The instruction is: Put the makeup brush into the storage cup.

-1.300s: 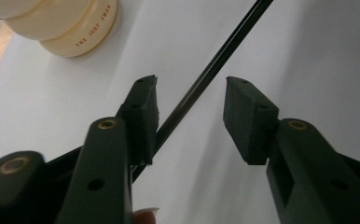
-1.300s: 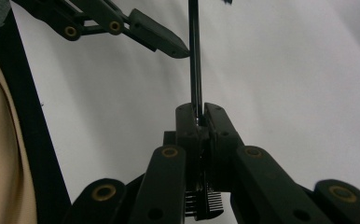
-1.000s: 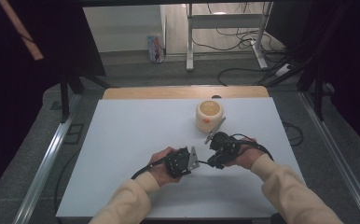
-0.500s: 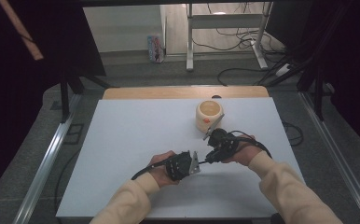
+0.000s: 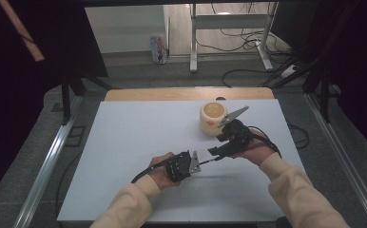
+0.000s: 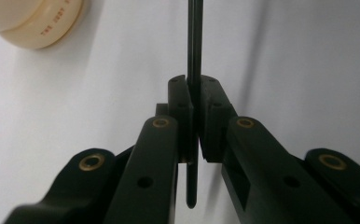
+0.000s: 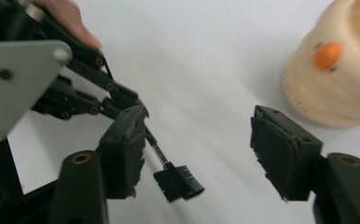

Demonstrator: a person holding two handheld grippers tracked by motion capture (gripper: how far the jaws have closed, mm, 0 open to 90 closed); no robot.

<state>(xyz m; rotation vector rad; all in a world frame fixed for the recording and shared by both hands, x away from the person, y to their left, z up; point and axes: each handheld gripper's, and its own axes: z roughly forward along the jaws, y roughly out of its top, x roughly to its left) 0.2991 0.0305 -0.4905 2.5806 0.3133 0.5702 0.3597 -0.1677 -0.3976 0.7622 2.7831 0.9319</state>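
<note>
- Left gripper [image 5: 198, 164]: jaws closed on the thin black handle of a small brush [image 6: 194, 56]; in the left gripper view the handle runs straight up between the two jaw pads, with its rounded end hanging below them.
- Brush: held above the white table [image 5: 124, 142], roughly level, pointing from the left gripper toward the right one; in the right gripper view its flat black bristle head [image 7: 178, 182] sits between the right gripper's jaws, nearer the left-hand pad and touching neither.
- Right gripper [image 5: 219, 147]: jaws spread wide and gripping nothing; the brush head lies in the gap.
- Cream cup [image 5: 213, 118]: stands upright on the table toward the far right, just beyond the right gripper; an orange mark shows on its side; whether the gripper's grey plate touches it cannot be told.
- Hands: left hand [image 5: 160, 172] and right hand [image 5: 255, 152] meet near the table's centre, toward the near edge, with cream sleeves entering from the bottom.
- Open room: the whole left half of the table and the far-left corner are bare; a narrower bare strip lies along the right edge, and a wooden strip [image 5: 186, 93] borders the far edge.
</note>
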